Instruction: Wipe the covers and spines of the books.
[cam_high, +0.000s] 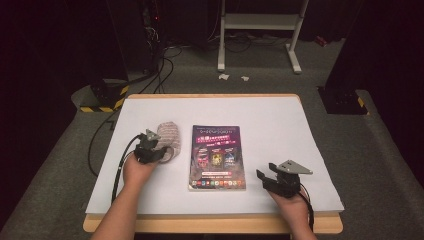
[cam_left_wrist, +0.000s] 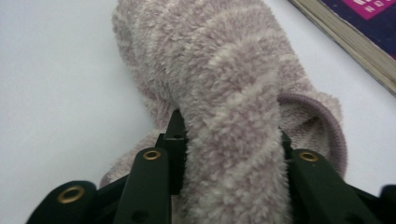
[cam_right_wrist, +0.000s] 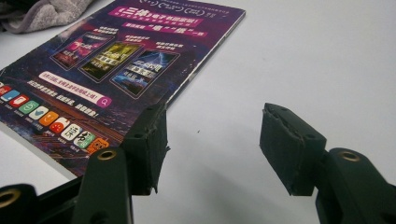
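Note:
A fuzzy pinkish-grey striped sock (cam_high: 169, 134) lies on the white sheet, left of a dark purple book (cam_high: 216, 155) lying flat. My left gripper (cam_high: 154, 150) sits at the sock's near end. In the left gripper view the sock (cam_left_wrist: 224, 70) is bunched into a thick fold and the left gripper (cam_left_wrist: 229, 128) is shut on it, both jaws pressing its sides. My right gripper (cam_high: 265, 177) rests just right of the book's near right corner. In the right gripper view the right gripper (cam_right_wrist: 212, 140) stands open over bare sheet, the book (cam_right_wrist: 107, 70) to its left.
A white sheet (cam_high: 280, 125) covers the wooden table (cam_high: 210, 224). On the floor behind are cables (cam_high: 160, 75), a black-and-yellow base (cam_high: 102, 97) at the left and a white stand (cam_high: 260, 30). The book's edge (cam_left_wrist: 359, 32) lies close to the sock.

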